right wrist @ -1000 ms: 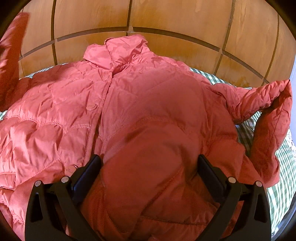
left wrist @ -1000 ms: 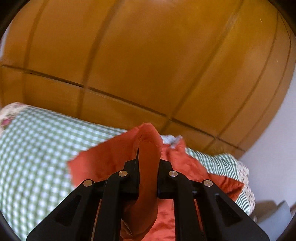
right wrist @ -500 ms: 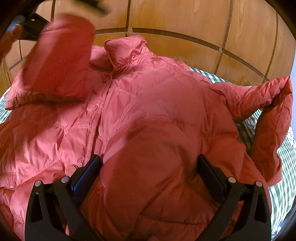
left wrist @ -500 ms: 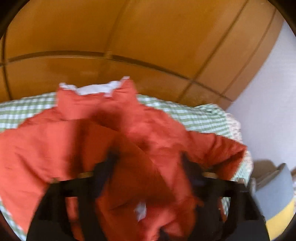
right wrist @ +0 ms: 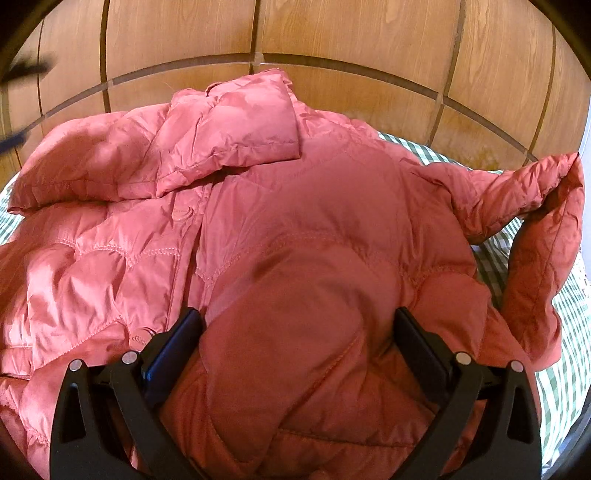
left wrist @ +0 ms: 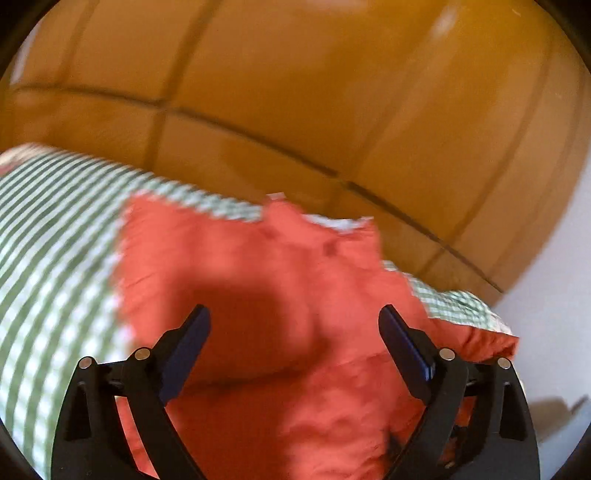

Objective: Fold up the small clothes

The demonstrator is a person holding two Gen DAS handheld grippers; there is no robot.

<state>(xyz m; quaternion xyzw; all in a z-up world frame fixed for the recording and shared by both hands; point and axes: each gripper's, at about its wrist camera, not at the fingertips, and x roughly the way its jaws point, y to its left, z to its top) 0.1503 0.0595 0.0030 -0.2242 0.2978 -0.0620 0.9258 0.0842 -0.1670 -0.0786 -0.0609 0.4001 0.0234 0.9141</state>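
Right wrist: jacket (right wrist: 295, 221) covers checked bedspread (right wrist: 561, 384) before wooden panelling (right wrist: 351, 33).

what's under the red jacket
A green checked cover shows at the edges of the jacket: on the right by the spread sleeve, and far left. One sleeve is folded on top of the chest. Whatever lies under the jacket's middle is covered.

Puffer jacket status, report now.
Left gripper open, empty, above jacket. Right gripper open, fingers straddling a padded fold. Red puffer jacket: left sleeve folded across chest, right sleeve still out. Nothing blocking.
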